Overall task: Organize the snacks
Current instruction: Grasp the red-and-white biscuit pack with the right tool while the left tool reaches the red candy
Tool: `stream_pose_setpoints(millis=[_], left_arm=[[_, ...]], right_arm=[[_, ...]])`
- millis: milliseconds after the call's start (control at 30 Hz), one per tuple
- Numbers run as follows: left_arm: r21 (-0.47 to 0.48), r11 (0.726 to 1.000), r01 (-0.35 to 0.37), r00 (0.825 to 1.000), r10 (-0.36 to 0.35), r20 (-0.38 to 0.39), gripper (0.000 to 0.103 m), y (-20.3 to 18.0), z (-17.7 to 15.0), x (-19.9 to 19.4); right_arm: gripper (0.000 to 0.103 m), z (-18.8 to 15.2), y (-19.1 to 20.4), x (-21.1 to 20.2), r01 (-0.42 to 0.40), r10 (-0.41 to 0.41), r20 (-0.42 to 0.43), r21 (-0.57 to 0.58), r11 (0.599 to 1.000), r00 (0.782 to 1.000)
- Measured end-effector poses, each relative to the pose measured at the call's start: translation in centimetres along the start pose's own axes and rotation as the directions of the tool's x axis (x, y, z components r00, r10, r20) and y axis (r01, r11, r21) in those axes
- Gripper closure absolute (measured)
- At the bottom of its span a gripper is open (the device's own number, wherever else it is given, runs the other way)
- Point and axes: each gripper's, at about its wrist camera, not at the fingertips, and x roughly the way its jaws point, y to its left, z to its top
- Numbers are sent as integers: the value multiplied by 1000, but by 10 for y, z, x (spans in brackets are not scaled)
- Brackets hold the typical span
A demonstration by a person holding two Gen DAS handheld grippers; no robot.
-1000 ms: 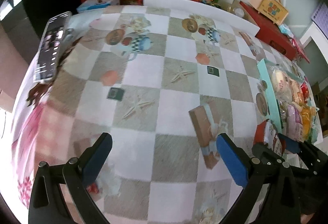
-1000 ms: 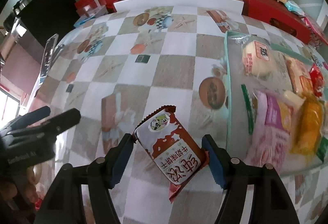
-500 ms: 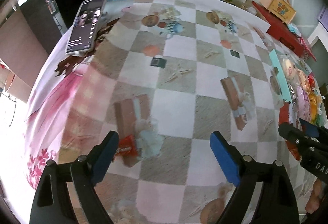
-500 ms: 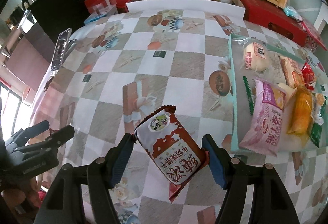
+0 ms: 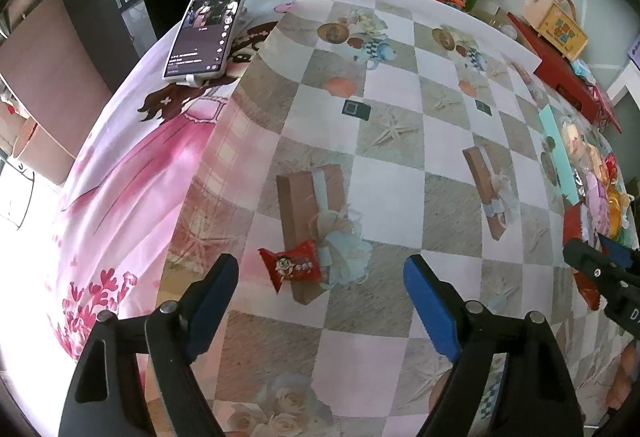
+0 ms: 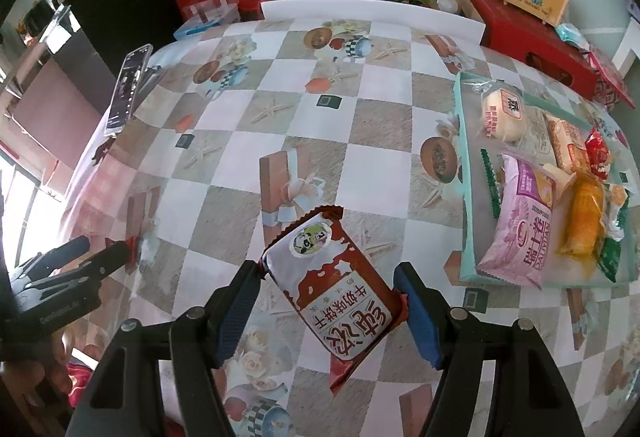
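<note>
A red-and-white biscuit packet (image 6: 334,289) is held clear of the checked tablecloth (image 6: 340,125) in the right gripper (image 6: 326,307), its blue pads pressed on the packet's two long edges, while the teal tray (image 6: 466,197) of sorted snacks lies to the right, well apart from it. On the other side of the table, a small red candy (image 5: 294,266) is seen lying flat on the cloth near the pink edge, just ahead of the left gripper (image 5: 320,301), whose jaws stand wide with nothing between them after having just been closing a little; the candy sits nearer the left pad than the right. Both items are judged light and soft-wrapped: the packet looks puffed and crinkly, likely to slip or twist if squeezed only lightly, and its biscuits could be crushed by a hard pinch, so a hold across the firm middle is favoured. The candy is thought best taken across its plump centre rather than by the thin twisted ends, which would probably fold. A phone (image 5: 206,29) is propped at the table's far left.
</note>
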Motion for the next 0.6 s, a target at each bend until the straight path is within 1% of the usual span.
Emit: stream_pose_setpoints(millis=[33,100,267,300,367,467,500,600], left_arm=[[6,1000,-1,1000,1,-5,20,0,-1,1],[15,1000,-1,1000,1,-22,31,0,-3,5],[17,1000,-1,998,2,-61,33,2,-7,18],[18,1000,-1,998,2,-66,37,2,-7,20],[19,1000,2,997,0,-79,43,1,-8,25],[22,1000,2,996,0,-84,48,1,-8,28],[22,1000,2,997,0,-83,52,1,-8,29],[29,1000,3,997,-1,-80,61,1,-6,30]], right_arm=[[31,0,1,0,1,-1,0,-2,1000,1000],[31,0,2,-1,2,-2,0,-5,1000,1000],[31,0,3,2,2,-2,-6,-10,1000,1000],[31,-1,3,3,3,-3,-7,-9,1000,1000],[31,-1,2,5,2,-2,-11,-5,1000,1000],[31,-1,1,7,2,-2,-16,-4,1000,1000],[31,-1,1,8,2,-2,-15,-5,1000,1000],[31,0,2,8,0,0,-12,-8,1000,1000]])
